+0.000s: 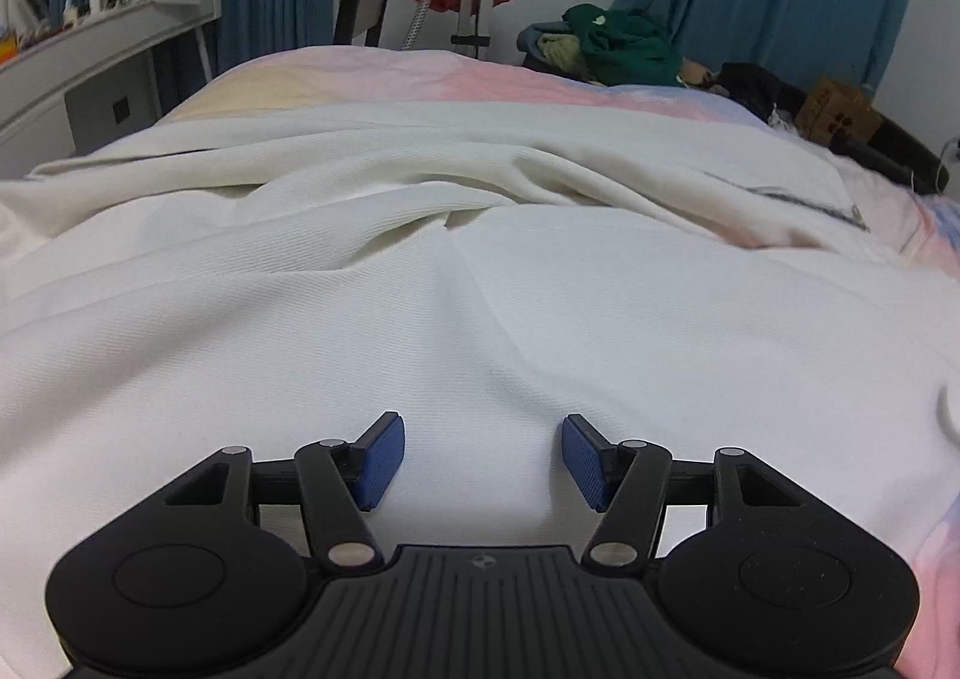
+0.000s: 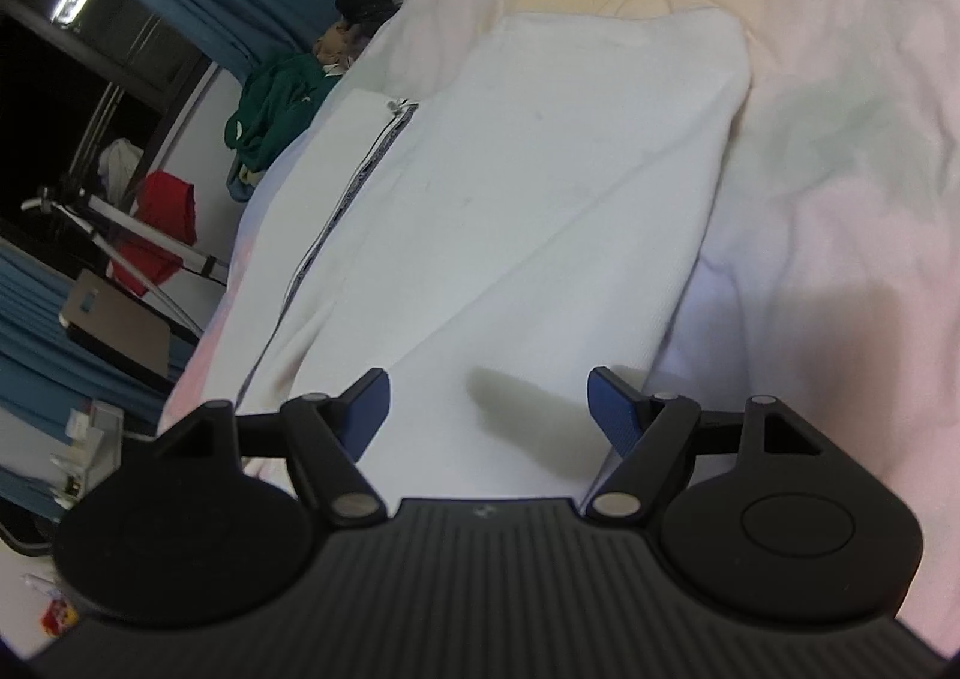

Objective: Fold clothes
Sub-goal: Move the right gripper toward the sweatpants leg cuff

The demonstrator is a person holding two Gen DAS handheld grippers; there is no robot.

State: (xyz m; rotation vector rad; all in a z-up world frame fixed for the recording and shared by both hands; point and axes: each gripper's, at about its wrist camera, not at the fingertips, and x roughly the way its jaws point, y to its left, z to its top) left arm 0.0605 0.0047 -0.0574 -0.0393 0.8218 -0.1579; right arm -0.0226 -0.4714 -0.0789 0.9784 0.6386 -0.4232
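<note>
White ribbed-knit zip garment (image 1: 480, 271) lies spread over the bed's pastel pink-yellow-blue cover (image 1: 384, 73), rumpled across its middle. Left claw (image 1: 483, 460) wide open, blue pads (image 1: 379, 460) apart, holding nothing, low over the near cloth. Right claw (image 2: 489, 409) also wide open and empty, above the garment's near end. Left view only: pile of green clothes (image 1: 624, 43) at the bed's far right corner, brown cardboard box (image 1: 840, 109), grey shelf (image 1: 108, 31). Right view only: the dark zipper line (image 2: 354, 187) running the garment's length, its straight folded edge (image 2: 714, 199) toward the bed's right side, red cloth (image 2: 162, 229) on a stand.
</note>
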